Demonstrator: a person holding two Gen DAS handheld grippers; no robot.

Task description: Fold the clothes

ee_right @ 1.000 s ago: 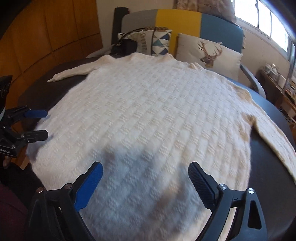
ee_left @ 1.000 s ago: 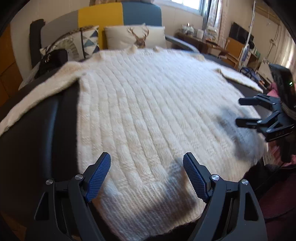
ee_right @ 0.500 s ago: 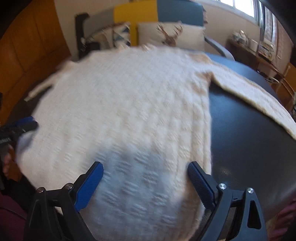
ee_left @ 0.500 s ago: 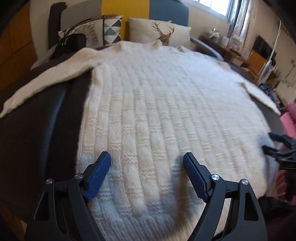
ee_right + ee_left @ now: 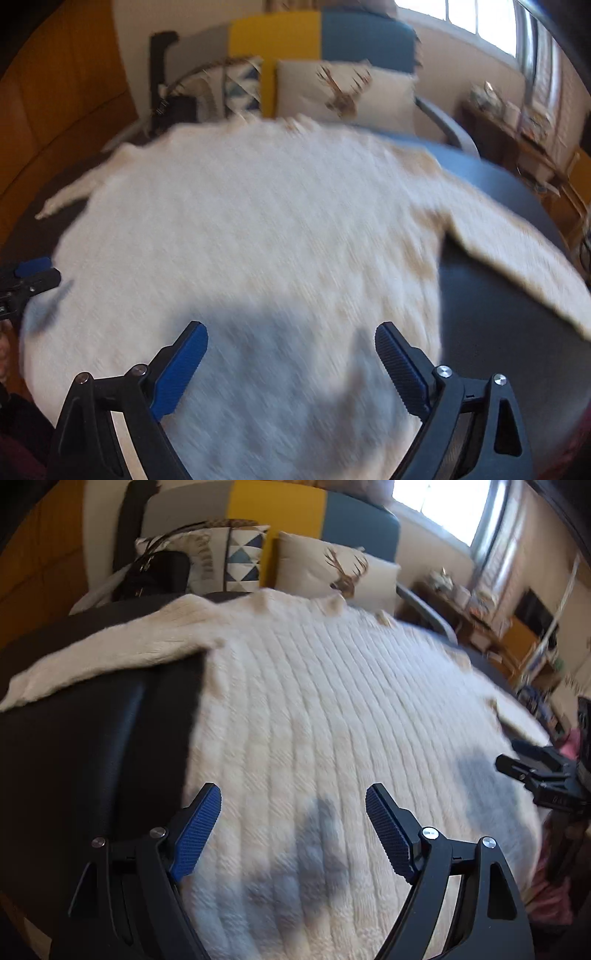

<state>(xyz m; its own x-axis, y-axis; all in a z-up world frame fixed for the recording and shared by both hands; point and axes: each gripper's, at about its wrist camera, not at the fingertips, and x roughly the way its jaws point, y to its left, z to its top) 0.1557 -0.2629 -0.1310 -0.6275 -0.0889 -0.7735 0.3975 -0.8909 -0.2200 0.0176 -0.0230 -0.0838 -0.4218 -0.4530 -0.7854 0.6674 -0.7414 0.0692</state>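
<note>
Changing: both views swing and blur versus a moment ago.
Left claw point(image 5: 293, 825): spread, empty.
Right claw point(image 5: 291, 356): spread, empty.
Sweater point(image 5: 332, 720): flat on the worktop point(image 5: 92, 757), unfolded.
Meaning: folding not begun.

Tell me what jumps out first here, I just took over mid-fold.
A big cream sweater lies spread flat over the dark table, filling both views, with one sleeve stretched out to the right. Both grippers, left and right, hover open over its near hem, holding nothing. Behind it, a deer cushion sits on the sofa.
</note>
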